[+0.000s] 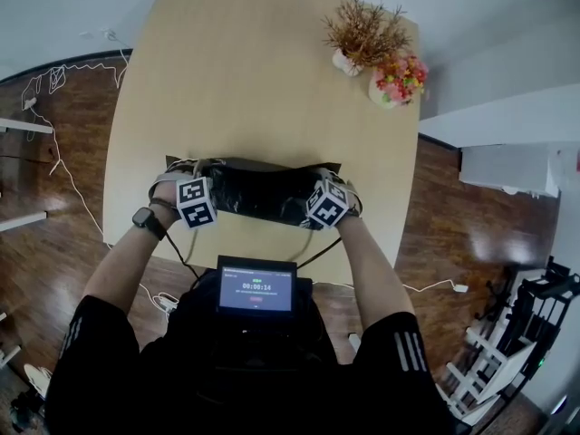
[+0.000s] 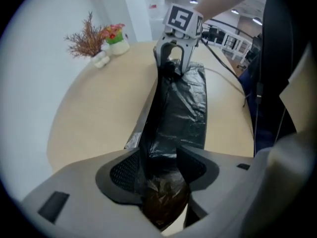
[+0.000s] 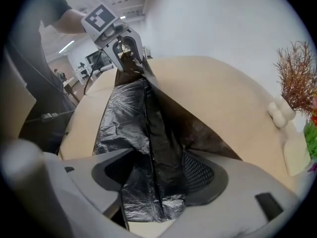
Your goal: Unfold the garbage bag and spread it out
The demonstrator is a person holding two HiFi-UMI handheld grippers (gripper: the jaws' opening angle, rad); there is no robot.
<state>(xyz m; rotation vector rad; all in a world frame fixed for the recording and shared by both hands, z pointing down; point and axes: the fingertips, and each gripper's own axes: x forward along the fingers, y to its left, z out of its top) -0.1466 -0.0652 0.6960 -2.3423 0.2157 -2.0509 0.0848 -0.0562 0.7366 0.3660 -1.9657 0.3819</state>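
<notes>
- head view: garbage bag (image 1: 258, 193) stretched across the table (image 1: 254, 80), between my two grippers.
- left gripper (image 2: 161, 170) clamps its bunched end; right gripper (image 3: 158, 175) pinches a fold.
- i judge the film light, limp, slippery; take single-layer edges.

Colour log. The garbage bag (image 1: 258, 193) is glossy black with grey-white glints on its creases. Where the film is thin, it shows see-through brown in both gripper views.

The desk (image 1: 254, 71) is plain pale beige.

The left claw (image 2: 158, 168) and right claw (image 3: 157, 175) have light grey shells and black pads with a fine mesh pattern. The marker cubes (image 1: 196, 203) carry black squares on white.

The floor (image 1: 54, 243) is shiny dark brown boards.

At 1 o'clock on the desk:
- brown dried twigs (image 1: 362, 27) in a white vase (image 1: 343, 61)
- pink, yellow and green flowers (image 1: 401, 74)

The watch (image 1: 149, 219) is black. The sleeves (image 1: 408, 352) are black with white stripes.

At 6 o'clock, the screen (image 1: 256, 290) is dark blue in a black frame.
</notes>
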